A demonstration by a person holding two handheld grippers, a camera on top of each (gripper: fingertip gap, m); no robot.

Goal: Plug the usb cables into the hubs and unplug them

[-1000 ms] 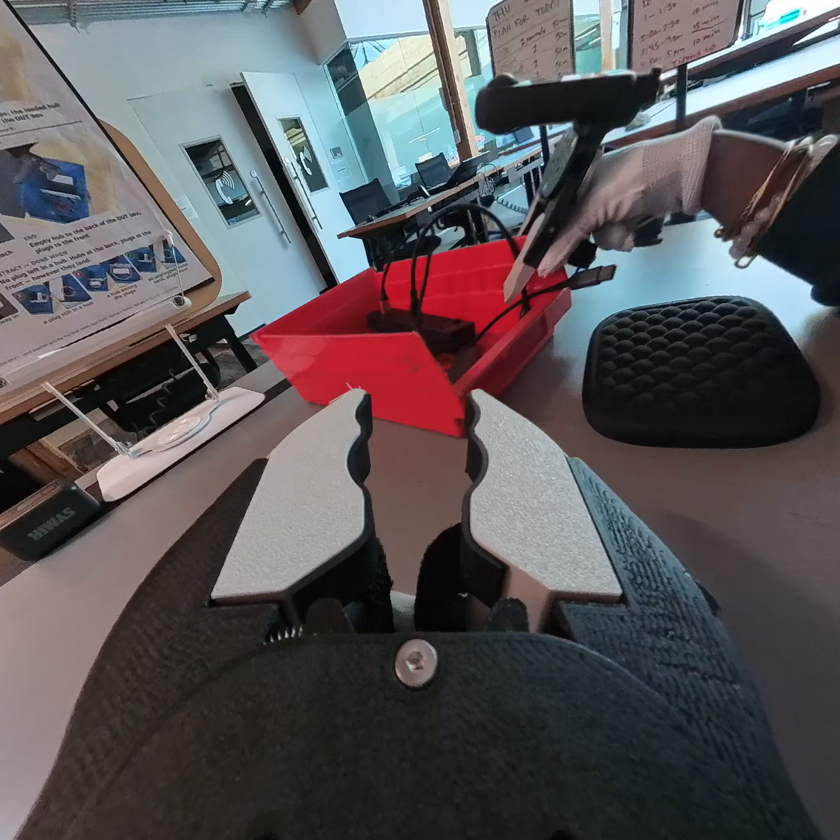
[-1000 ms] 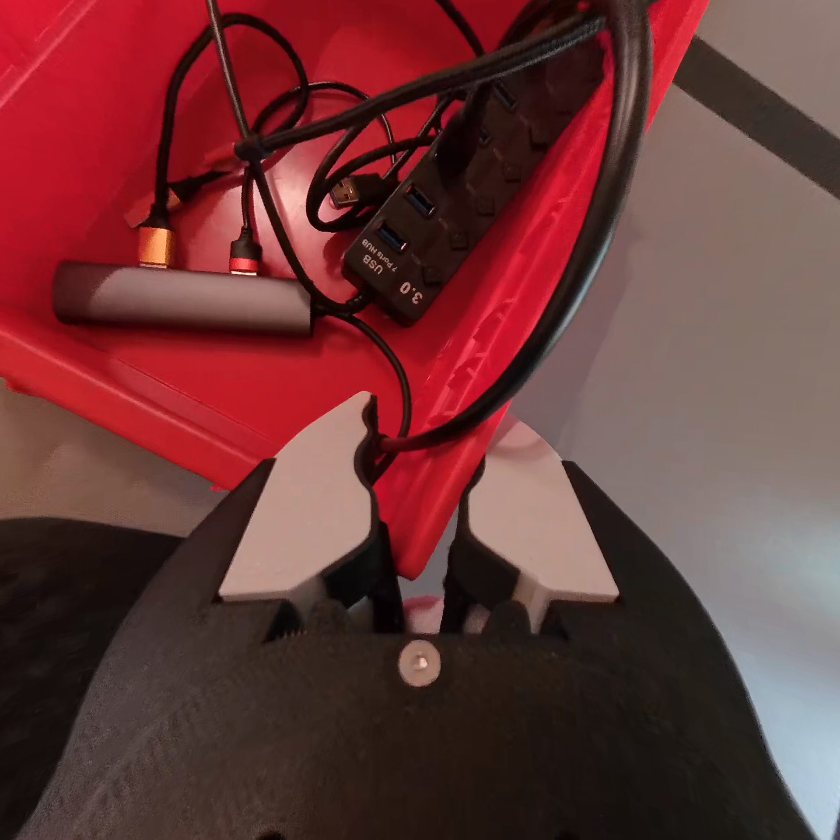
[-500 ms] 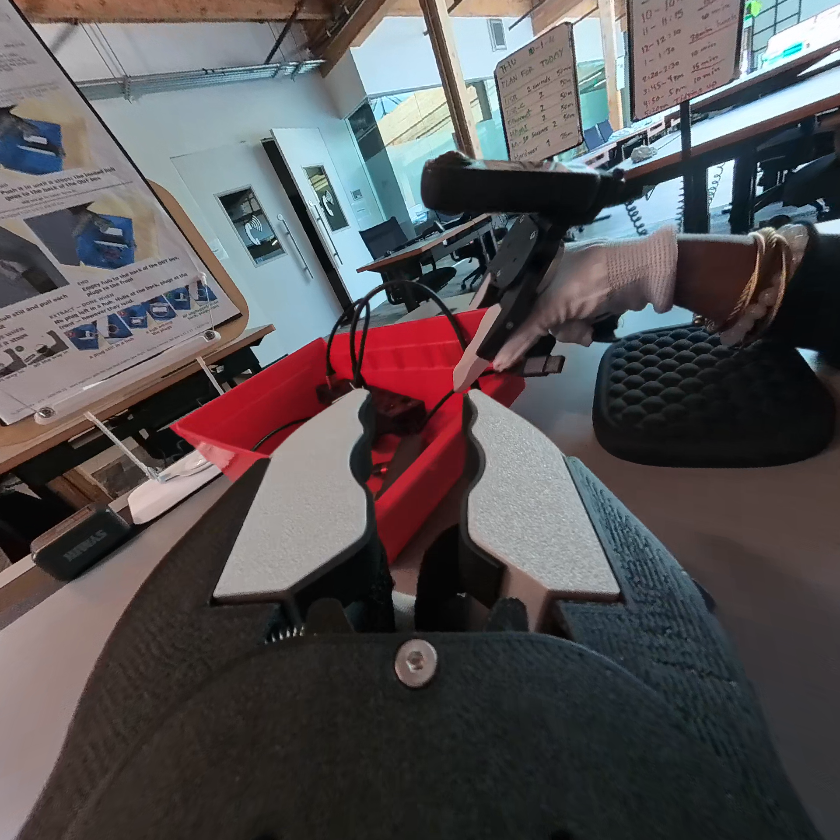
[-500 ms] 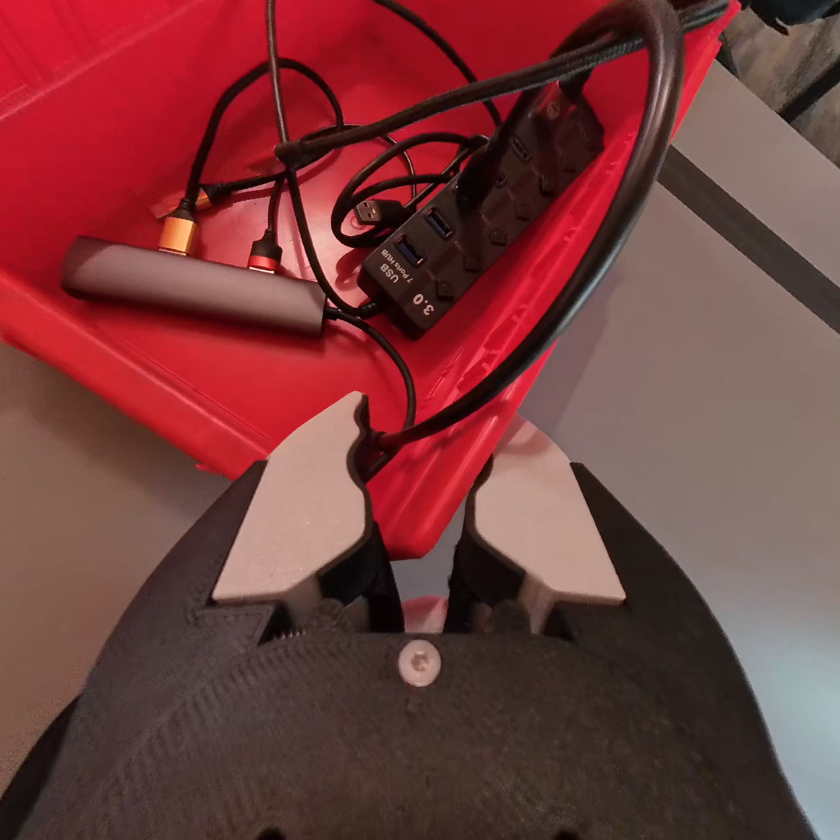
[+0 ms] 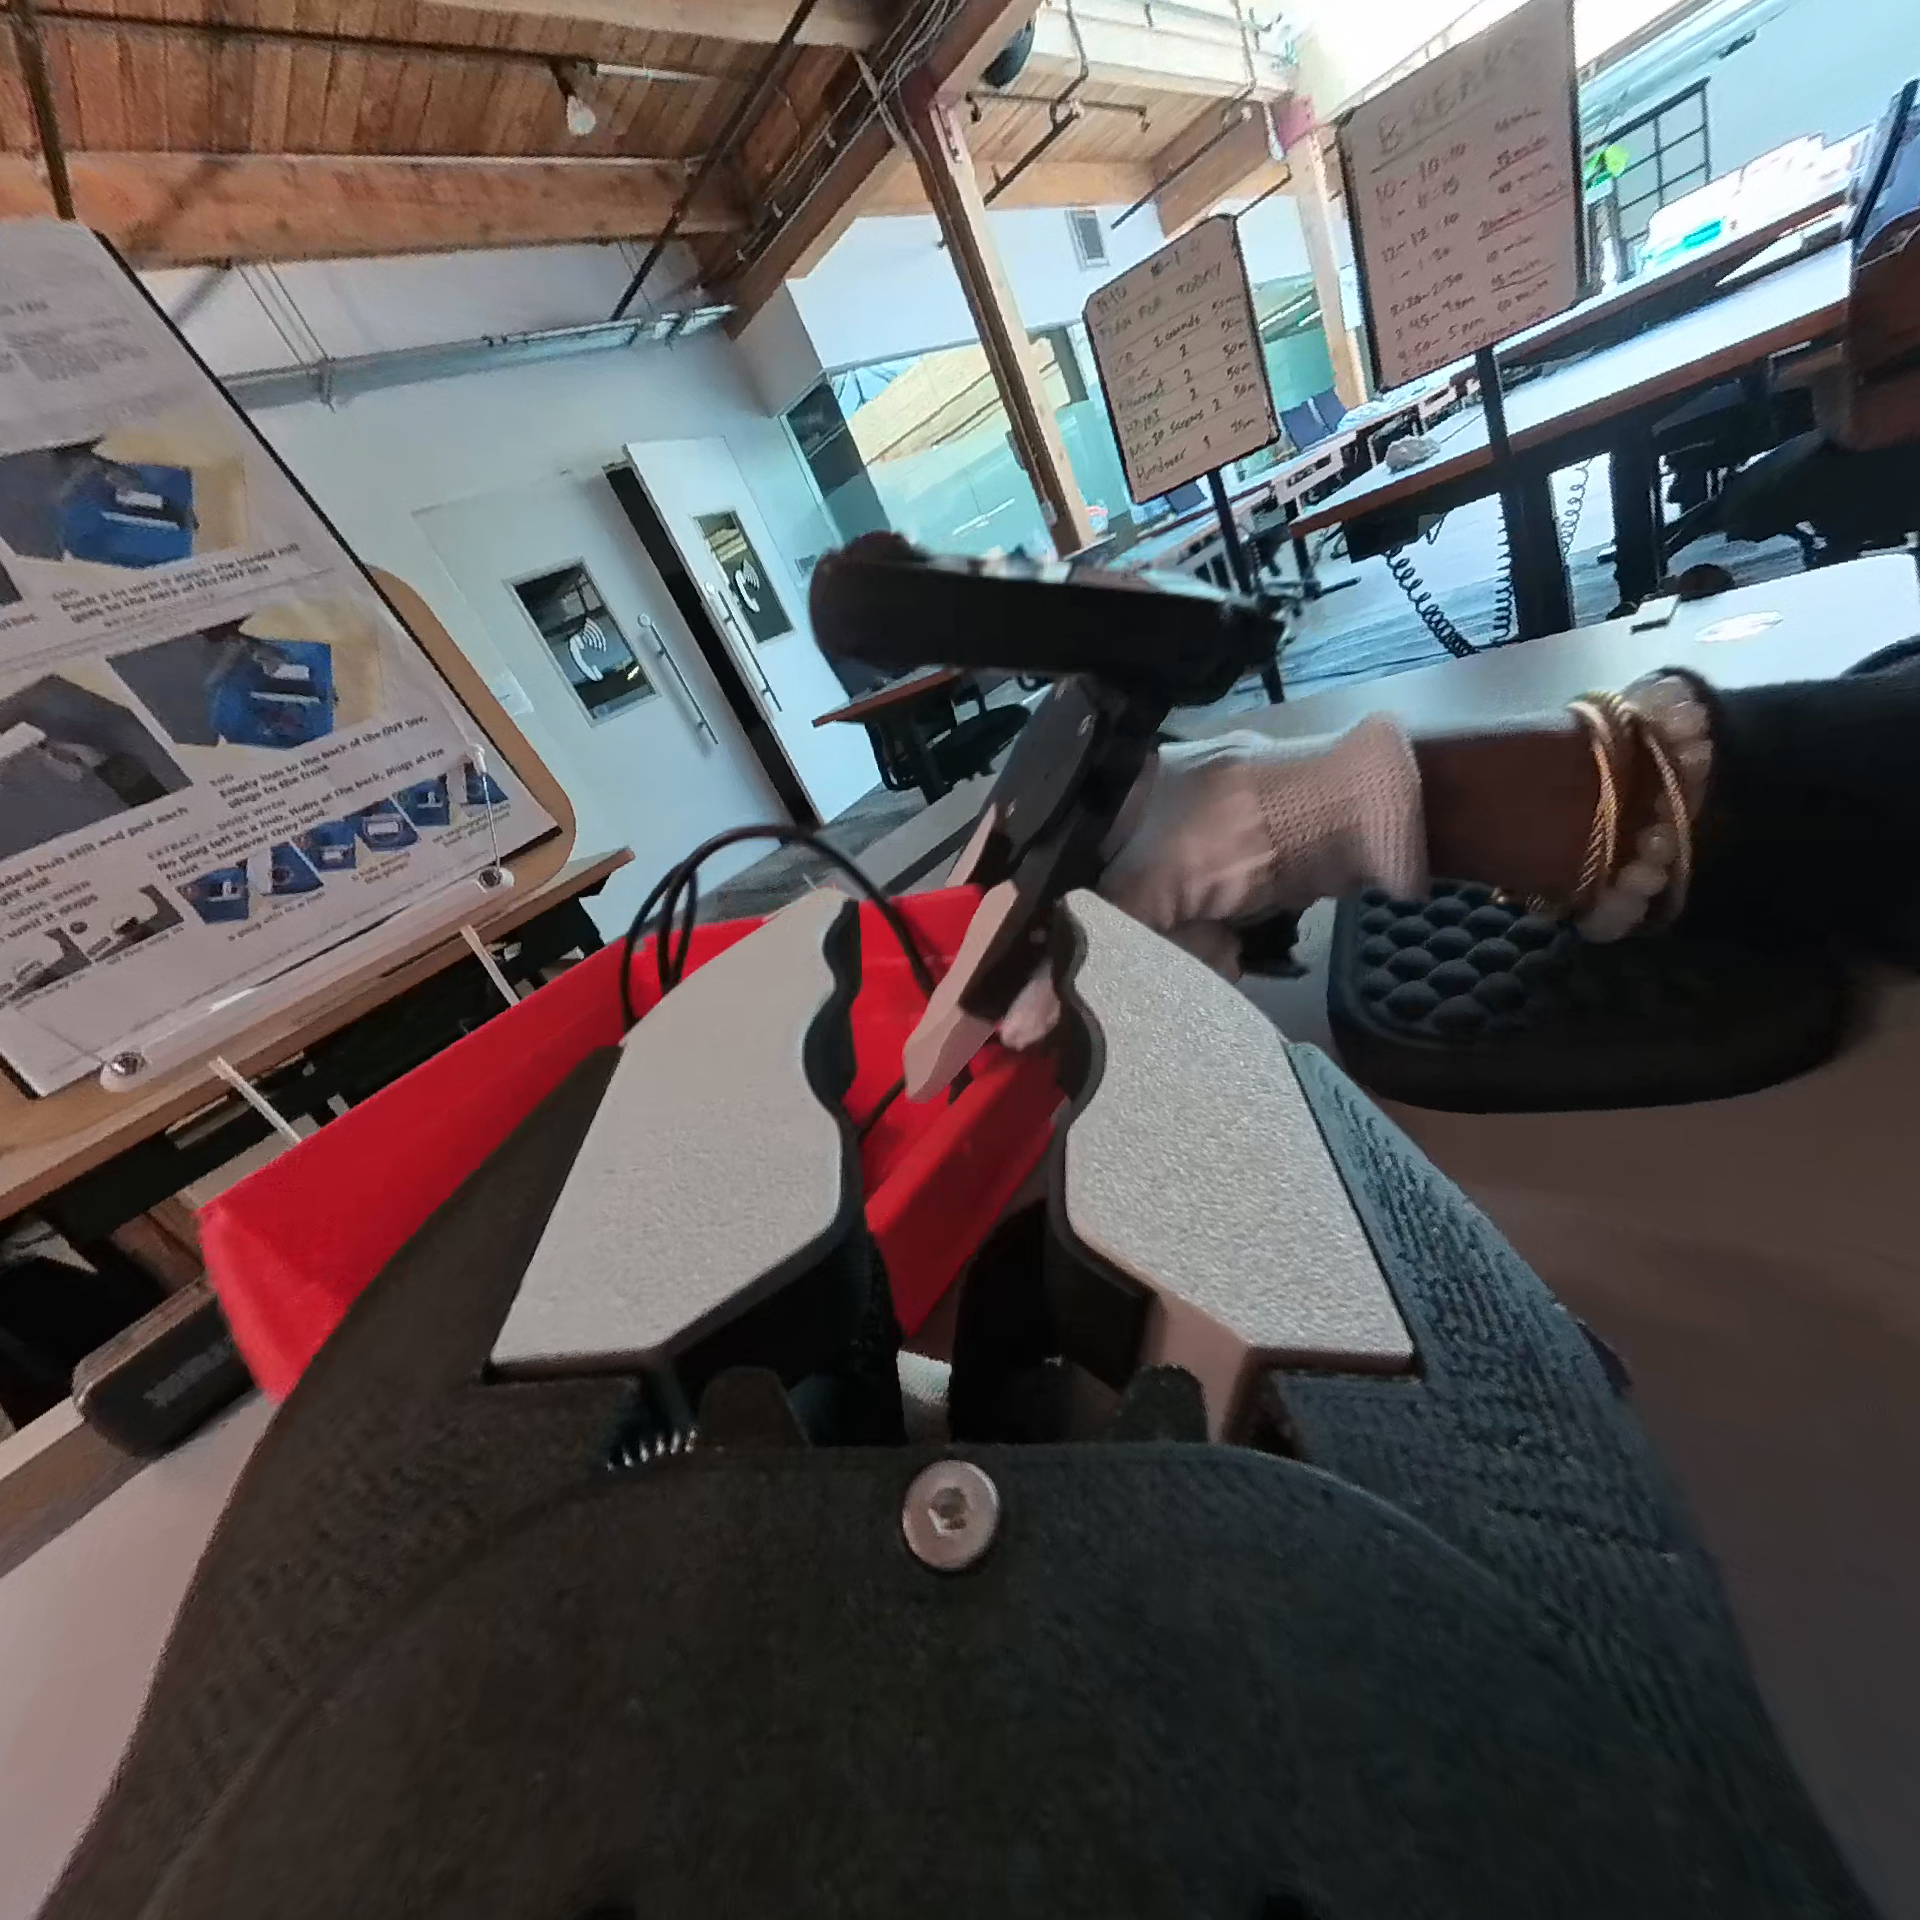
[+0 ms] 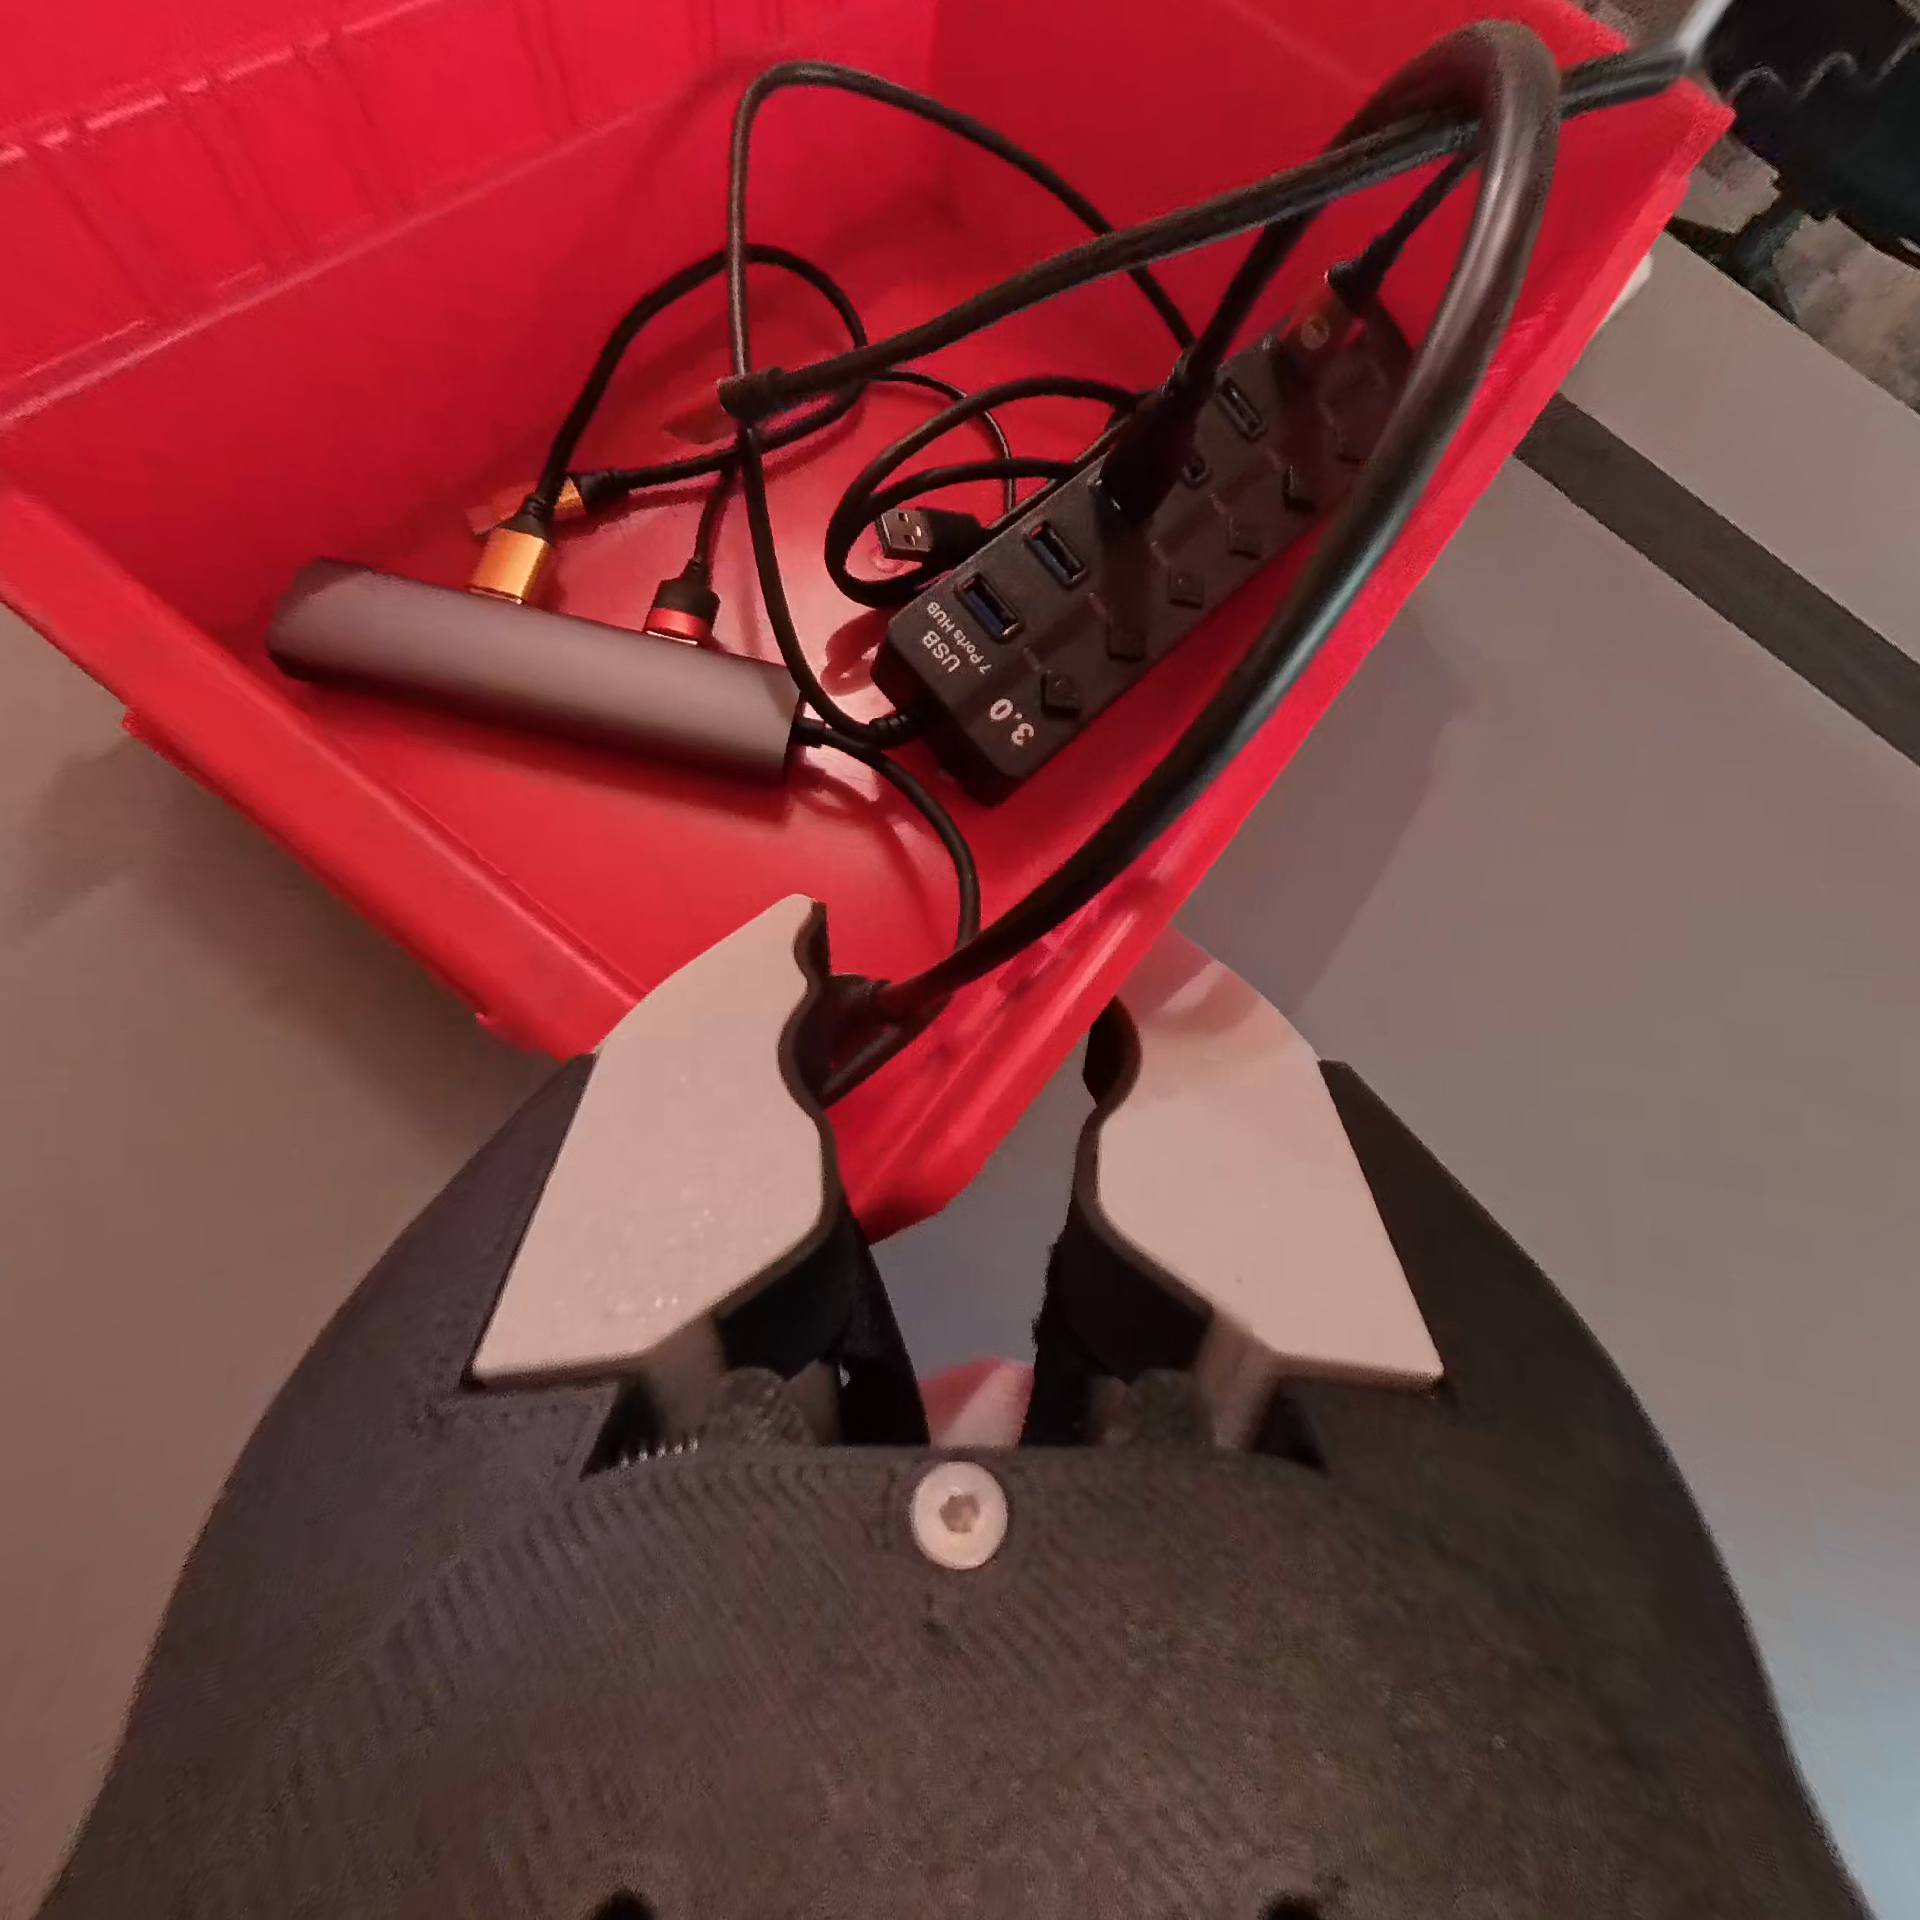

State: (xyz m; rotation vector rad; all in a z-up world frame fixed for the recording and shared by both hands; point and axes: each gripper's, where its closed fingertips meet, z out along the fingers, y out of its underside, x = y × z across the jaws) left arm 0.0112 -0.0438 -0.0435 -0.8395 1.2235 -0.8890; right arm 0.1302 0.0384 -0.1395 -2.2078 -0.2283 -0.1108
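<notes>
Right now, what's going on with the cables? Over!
Left gripper open, empty, by red bin. Right gripper open, thick black cable hooked on it. Black hub, grey hub in bin, some plugs in. Loose cables tangled.

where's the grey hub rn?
Right wrist view: grey hub lies on the red bin floor, left of the black hub, orange and red plugs in it.

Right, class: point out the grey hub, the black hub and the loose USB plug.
grey hub (image 6: 530, 675), right wrist view, top face.
black hub (image 6: 1132, 582), right wrist view, switch row.
loose USB plug (image 6: 906, 531), right wrist view, metal shell.
</notes>
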